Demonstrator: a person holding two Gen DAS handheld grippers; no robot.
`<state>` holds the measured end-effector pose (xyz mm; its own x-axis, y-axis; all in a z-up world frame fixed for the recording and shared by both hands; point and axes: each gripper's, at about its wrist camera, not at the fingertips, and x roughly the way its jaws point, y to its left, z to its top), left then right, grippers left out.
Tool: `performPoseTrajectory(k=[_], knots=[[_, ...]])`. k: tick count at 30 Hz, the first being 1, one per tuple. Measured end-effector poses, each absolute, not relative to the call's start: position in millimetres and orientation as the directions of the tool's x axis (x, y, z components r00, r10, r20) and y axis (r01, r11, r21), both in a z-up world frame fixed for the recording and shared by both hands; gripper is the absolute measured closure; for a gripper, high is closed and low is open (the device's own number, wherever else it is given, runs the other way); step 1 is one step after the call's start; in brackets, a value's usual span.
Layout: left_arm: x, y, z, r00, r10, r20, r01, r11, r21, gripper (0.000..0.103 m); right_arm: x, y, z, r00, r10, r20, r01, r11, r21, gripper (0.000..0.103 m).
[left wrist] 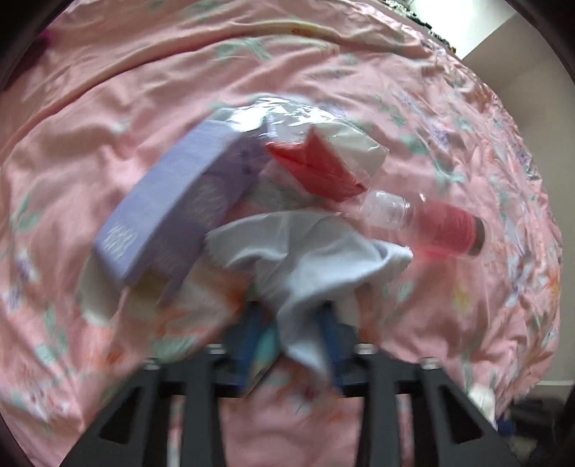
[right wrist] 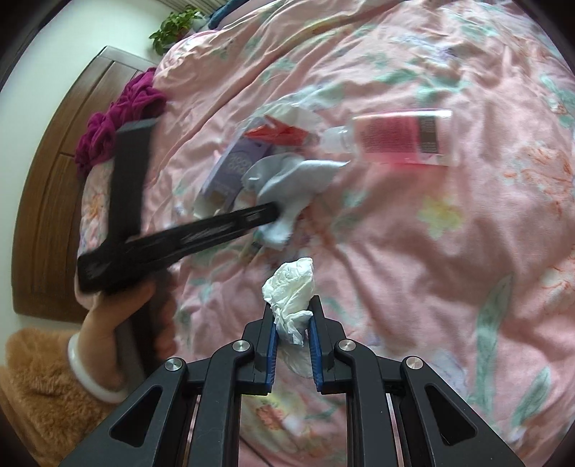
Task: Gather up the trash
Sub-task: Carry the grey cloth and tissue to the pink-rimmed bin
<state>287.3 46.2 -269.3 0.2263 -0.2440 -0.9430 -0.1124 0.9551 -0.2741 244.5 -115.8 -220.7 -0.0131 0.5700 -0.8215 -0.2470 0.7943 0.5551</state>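
Note:
A pile of trash lies on the pink floral bedspread (left wrist: 107, 107). It holds a lilac carton (left wrist: 158, 212), a clear wrapper with red paper (left wrist: 316, 161), a clear bottle with a pink label (left wrist: 431, 226) and a pale blue-white cloth (left wrist: 309, 255). My left gripper (left wrist: 291, 323) is shut on the cloth's near end; its image is blurred. In the right wrist view the left gripper (right wrist: 273, 215) grips the cloth (right wrist: 287, 179) beside the carton (right wrist: 233, 165) and bottle (right wrist: 399, 138). My right gripper (right wrist: 293, 316) is shut on a crumpled white tissue (right wrist: 291, 287), held above the bedspread (right wrist: 431, 269).
A wooden headboard (right wrist: 54, 161) stands at the left with a magenta garment (right wrist: 118, 115) against it. A green plant (right wrist: 176, 21) sits by the wall behind. The bed's edge and the floor show at the right of the left wrist view (left wrist: 521, 406).

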Motion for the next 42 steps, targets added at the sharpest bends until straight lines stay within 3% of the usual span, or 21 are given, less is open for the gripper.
performPoseTrajectory(k=[1,3,5,7,8,13,18,28,42], knots=[[291.5,42.7,-269.2,0.241,-0.257,-0.936,-0.113,0.95,-0.29,0.043,243.2,-114.6,-220.3,-0.017,0.568,-0.823,-0.25,0.795,0.553,0.088],[299.3,34.2,-268.9,0.262,-0.258,-0.93,-0.102,0.951,-0.293,0.019,241.6,-114.9,-219.9,-0.022,0.567,-0.824,-0.249,0.795,0.554,0.087],[306.3,26.1,-272.1,0.272,-0.248,-0.93,-0.076,0.958,-0.278,0.02,240.5,-116.9,-219.9,-0.022,0.564,-0.825,-0.244,0.797,0.552,0.087],[309.1,28.2,-274.6,0.278,-0.272,-0.921,-0.089,0.948,-0.307,0.085,240.4,-121.1,-220.1,-0.018,0.565,-0.825,-0.229,0.801,0.553,0.087],[309.7,31.3,-275.2,0.272,-0.26,-0.926,-0.103,0.949,-0.297,0.098,240.5,-122.9,-220.4,-0.015,0.566,-0.825,-0.224,0.802,0.554,0.087],[298.5,41.8,-264.0,0.292,-0.288,-0.912,-0.066,0.945,-0.32,0.099,243.5,-128.1,-220.3,-0.001,0.574,-0.819,-0.203,0.802,0.562,0.086],[257.9,75.2,-232.8,0.351,-0.313,-0.882,-0.134,0.916,-0.378,0.099,242.0,-123.2,-218.9,-0.009,0.581,-0.814,-0.219,0.793,0.568,0.086],[109.0,179.3,-185.4,0.417,-0.148,-0.897,-0.379,0.869,-0.319,0.099,204.2,-26.1,-197.6,-0.153,0.625,-0.765,-0.428,0.656,0.622,0.086],[-169.4,289.8,-191.6,0.329,0.108,-0.938,-0.791,0.574,-0.211,0.099,26.4,155.5,-162.8,-0.455,0.495,-0.74,-0.709,0.301,0.638,0.086]])
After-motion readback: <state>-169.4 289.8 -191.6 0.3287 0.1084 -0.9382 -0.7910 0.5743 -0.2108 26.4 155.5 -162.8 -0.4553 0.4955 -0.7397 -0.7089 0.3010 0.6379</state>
